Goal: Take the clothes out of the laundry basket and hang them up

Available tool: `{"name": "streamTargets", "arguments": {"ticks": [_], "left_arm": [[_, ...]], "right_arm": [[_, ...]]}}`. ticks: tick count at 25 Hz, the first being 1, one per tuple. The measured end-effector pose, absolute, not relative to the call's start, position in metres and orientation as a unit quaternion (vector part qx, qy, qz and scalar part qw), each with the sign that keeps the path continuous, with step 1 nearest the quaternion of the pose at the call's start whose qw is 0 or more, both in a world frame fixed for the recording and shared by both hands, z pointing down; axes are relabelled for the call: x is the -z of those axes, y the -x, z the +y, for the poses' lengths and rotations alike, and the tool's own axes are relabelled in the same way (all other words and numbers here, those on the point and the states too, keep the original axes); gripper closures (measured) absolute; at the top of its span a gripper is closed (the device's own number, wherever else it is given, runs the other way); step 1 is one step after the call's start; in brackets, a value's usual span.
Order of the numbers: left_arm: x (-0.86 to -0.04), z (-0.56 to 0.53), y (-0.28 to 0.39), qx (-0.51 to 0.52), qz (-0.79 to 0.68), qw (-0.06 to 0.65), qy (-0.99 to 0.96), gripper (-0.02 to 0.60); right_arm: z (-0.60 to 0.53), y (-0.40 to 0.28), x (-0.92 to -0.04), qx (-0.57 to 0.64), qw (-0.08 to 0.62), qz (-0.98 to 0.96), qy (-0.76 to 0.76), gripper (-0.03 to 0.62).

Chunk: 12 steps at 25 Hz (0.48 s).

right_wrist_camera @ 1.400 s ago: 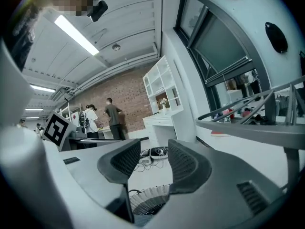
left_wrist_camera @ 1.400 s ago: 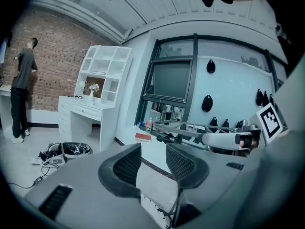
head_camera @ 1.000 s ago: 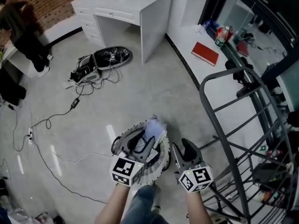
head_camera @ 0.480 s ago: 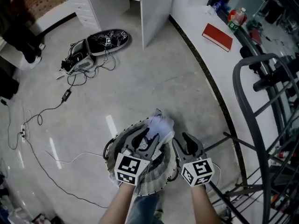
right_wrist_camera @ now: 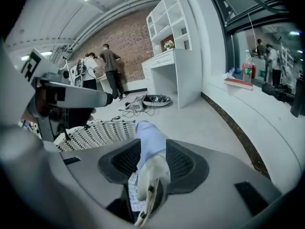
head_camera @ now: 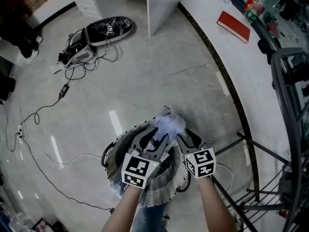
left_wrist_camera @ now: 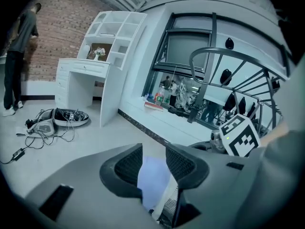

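A pale blue garment (head_camera: 170, 123) lies heaped on the far rim of the white perforated laundry basket (head_camera: 109, 162), over other striped clothes. My left gripper (head_camera: 155, 133) reaches over the basket with its jaws apart and the blue cloth (left_wrist_camera: 153, 175) between them. Beside it on the right, my right gripper (head_camera: 186, 135) also stands open, its jaws straddling the same garment (right_wrist_camera: 150, 137), whose white inner side shows low in the gap. The basket wall (right_wrist_camera: 95, 130) and the left gripper (right_wrist_camera: 71, 97) show in the right gripper view.
A grey metal drying rack (head_camera: 285, 129) stands to the right. A red book (head_camera: 233, 25) lies on the white ledge. Cables and a black board (head_camera: 96, 30) are on the floor near a white desk (left_wrist_camera: 81, 75). People (right_wrist_camera: 109, 70) stand by the brick wall.
Both grippers have sunk toward the basket, which looks larger now. The right gripper has closed in from beside the basket onto the blue garment.
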<state>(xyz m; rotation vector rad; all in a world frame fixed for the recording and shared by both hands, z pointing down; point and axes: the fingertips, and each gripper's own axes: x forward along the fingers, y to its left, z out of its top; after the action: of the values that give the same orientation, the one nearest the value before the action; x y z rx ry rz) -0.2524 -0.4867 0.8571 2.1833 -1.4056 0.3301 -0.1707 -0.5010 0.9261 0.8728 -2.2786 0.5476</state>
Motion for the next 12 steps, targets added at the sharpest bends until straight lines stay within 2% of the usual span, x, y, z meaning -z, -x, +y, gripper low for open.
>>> {"name": "streamTargets", "arguments": {"ticks": [5, 12], "left_arm": [[-0.865, -0.483, 0.257, -0.127, -0.519, 0.266, -0.803, 0.423], [-0.866, -0.475, 0.257, -0.128, -0.519, 0.269, -0.801, 0.423]], "right_arm": [[-0.501, 0.171, -0.95, -0.219, 0.345, -0.854, -0.323, 0.443], [-0.497, 0.172, -0.951, -0.216, 0.347, -0.855, -0.318, 0.528]]}}
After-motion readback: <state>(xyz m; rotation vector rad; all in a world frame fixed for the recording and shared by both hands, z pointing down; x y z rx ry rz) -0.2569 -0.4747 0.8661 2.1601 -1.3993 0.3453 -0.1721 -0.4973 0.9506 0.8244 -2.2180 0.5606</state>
